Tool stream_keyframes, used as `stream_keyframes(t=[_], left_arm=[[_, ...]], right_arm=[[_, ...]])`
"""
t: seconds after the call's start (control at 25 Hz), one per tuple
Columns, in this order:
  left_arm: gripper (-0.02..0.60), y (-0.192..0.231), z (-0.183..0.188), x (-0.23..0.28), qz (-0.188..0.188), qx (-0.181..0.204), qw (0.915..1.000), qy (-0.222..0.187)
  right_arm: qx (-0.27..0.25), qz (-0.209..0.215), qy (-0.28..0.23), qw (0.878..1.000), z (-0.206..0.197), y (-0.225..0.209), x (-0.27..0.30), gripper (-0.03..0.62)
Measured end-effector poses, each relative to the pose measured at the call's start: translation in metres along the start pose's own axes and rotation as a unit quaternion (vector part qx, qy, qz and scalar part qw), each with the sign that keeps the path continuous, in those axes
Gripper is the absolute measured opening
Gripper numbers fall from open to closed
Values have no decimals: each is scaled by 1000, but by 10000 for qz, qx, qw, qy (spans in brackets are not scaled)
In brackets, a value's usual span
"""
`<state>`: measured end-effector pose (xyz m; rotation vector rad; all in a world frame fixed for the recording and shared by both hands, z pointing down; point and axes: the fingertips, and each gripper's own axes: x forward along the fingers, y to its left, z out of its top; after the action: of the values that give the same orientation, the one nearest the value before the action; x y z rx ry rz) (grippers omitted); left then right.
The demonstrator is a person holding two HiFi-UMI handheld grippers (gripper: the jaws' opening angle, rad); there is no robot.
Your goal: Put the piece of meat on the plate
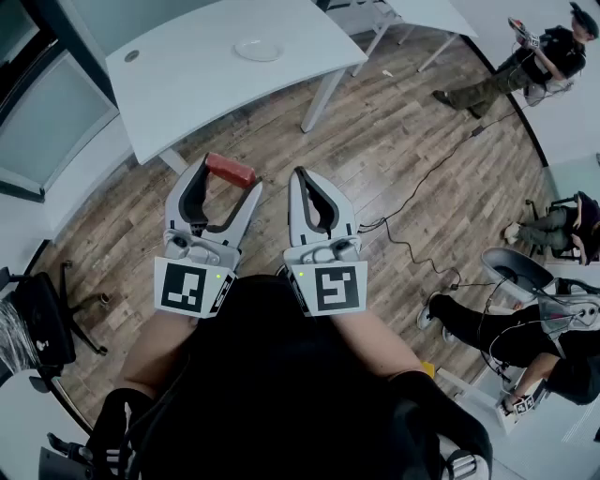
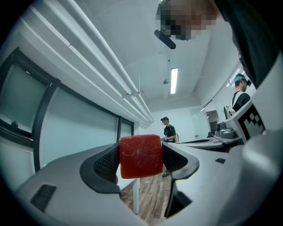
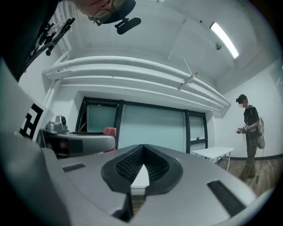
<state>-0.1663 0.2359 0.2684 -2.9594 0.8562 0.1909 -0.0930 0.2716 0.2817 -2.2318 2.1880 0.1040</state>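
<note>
A red block of meat (image 1: 230, 171) sits between the tips of my left gripper (image 1: 228, 184), whose pads press its two sides; in the left gripper view the meat (image 2: 141, 156) fills the gap between the jaws. My right gripper (image 1: 312, 180) is beside it, shut and empty, its black pads meeting at the tip (image 3: 142, 152). The meat (image 3: 109, 132) also shows at the left of the right gripper view. A pale round plate (image 1: 258, 49) lies on the white table (image 1: 187, 84) ahead of both grippers, well beyond them.
Wooden floor lies under the grippers. A cable (image 1: 422, 187) runs across the floor at the right. A black office chair (image 1: 42, 319) stands at the left. People stand and sit at the right side (image 1: 539, 61), with a second white table (image 1: 427, 14) at the top.
</note>
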Motion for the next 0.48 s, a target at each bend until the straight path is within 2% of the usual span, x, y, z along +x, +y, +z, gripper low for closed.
stream_keyframes(t=[0.2, 0.32, 0.48], left_arm=[[300, 10, 4, -12, -24, 87, 10000, -21], [299, 19, 2, -21, -17, 31, 10000, 26], [299, 43, 1, -37, -22, 63, 10000, 54]], right_arm=[[-36, 4, 17, 10000, 0, 16, 1, 2], [-121, -109, 392, 9991, -9, 24, -2, 2], [-83, 28, 9, 10000, -3, 53, 11, 2]])
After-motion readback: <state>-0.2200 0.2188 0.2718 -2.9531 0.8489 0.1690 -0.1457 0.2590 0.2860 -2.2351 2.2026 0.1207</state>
